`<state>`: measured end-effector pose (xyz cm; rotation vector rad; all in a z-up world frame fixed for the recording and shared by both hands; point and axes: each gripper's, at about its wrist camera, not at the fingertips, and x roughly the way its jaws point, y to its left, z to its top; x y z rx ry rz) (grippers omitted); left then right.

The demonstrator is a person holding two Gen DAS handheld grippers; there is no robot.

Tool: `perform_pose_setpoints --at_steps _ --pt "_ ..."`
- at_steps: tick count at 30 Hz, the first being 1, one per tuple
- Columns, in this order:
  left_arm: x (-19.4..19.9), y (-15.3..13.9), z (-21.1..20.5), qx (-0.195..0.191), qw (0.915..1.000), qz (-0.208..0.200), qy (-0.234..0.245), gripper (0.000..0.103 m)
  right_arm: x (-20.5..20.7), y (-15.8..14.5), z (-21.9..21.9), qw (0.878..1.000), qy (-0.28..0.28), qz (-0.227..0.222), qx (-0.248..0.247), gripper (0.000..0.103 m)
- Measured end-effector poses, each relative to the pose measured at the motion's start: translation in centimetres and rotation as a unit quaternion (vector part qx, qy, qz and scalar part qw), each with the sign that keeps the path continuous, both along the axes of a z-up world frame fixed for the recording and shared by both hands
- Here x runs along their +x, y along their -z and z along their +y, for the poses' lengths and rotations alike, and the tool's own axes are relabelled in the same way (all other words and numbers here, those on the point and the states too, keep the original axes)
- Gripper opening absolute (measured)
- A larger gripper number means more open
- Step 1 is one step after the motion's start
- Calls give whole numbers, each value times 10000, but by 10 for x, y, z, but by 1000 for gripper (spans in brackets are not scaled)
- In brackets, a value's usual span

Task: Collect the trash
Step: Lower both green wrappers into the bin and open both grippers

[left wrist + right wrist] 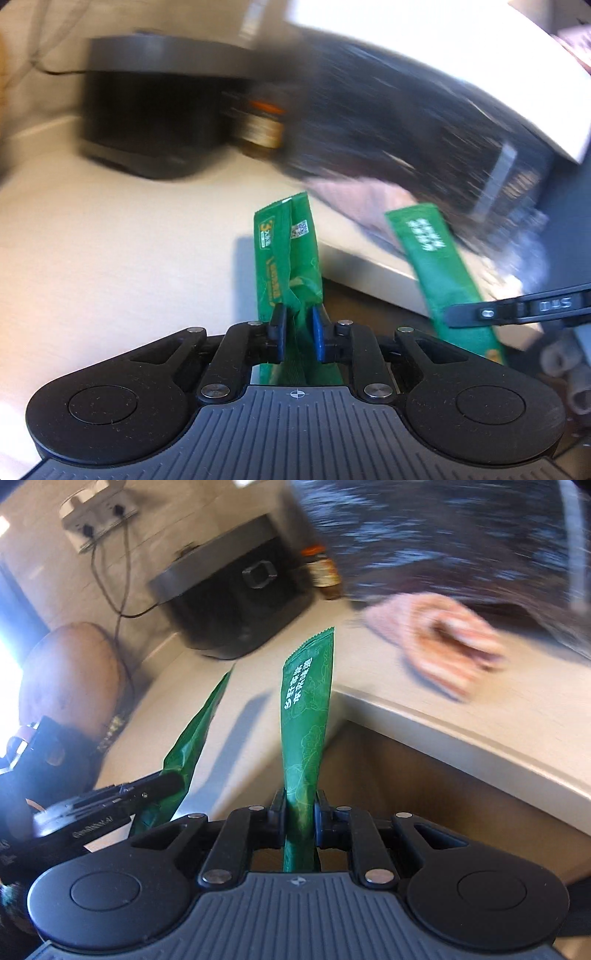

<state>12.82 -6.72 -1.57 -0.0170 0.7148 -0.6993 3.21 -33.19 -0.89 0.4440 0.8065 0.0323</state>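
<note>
Between the left gripper's (299, 332) closed fingers stands a crumpled green packet (286, 258), upright, off the edge of the beige counter (110, 240). Just beside it, the right gripper (300, 810) clamps a second green packet (308, 709). Behind sit a black cooker (236, 602), a jar (325, 572) and a blurred bare hand (443, 638).

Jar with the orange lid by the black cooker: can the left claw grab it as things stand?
Probably not. The left claw is shut on a green sachet, so it has no free grip, and the jar sits far back beside the black cooker.

Black cooker (236, 602) and jar (325, 572) block the counter's (461, 731) back.
</note>
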Motion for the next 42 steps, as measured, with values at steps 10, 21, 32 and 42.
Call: perform_pose_setpoints --at_steps 10,21,32,42 --pt "-79 105 -105 603 9771 1993 443 18 -124 71 -97 9932 803 766 339 14" --pt "-109 198 -158 1011 9527 2864 -97 20 -165 165 -122 9768 597 1770 1052 14" --pt "-97 203 -155 349 9582 2770 -627 22 -171 192 -114 9693 396 2073 1263 14" --pt "-133 169 -104 365 9584 2518 -1293 22 -115 226 -109 9527 432 2451 1744 14"
